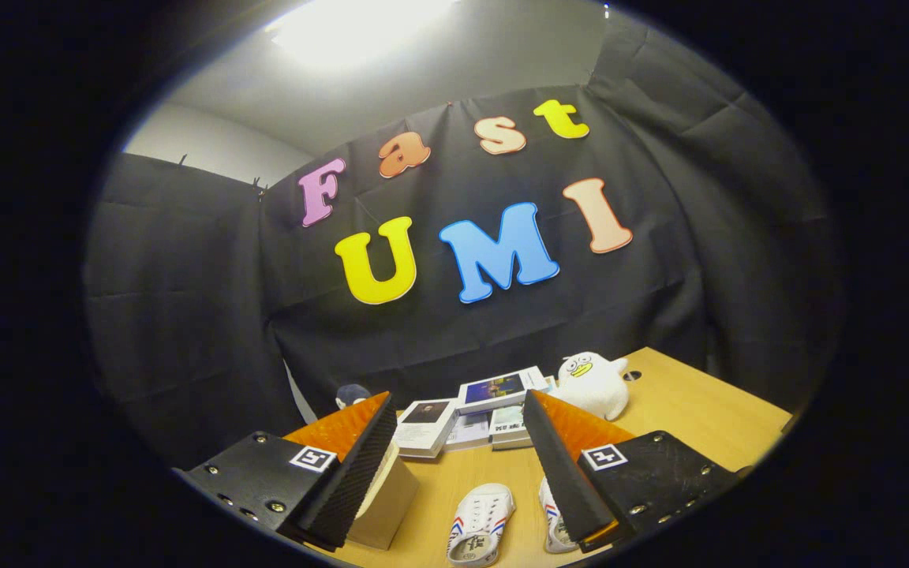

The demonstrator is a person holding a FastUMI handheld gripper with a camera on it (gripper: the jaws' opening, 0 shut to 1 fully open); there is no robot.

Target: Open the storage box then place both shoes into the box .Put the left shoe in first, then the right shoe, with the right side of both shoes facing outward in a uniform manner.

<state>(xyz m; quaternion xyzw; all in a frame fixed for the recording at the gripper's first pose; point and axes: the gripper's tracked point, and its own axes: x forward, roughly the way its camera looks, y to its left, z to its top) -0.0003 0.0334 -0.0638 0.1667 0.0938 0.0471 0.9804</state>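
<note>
While the storage box (382, 493) sits low at the bottom left of the frame, half behind the left finger, the two white shoes (480, 525) lie side by side at bottom center on the wooden table (699, 410), one of them tucked partly behind the right finger. Gripper (458, 465) is spread wide, holding nothing. Further back there's a pile of books (470, 414) and a white plush duck (592, 383) by the wall.
</note>
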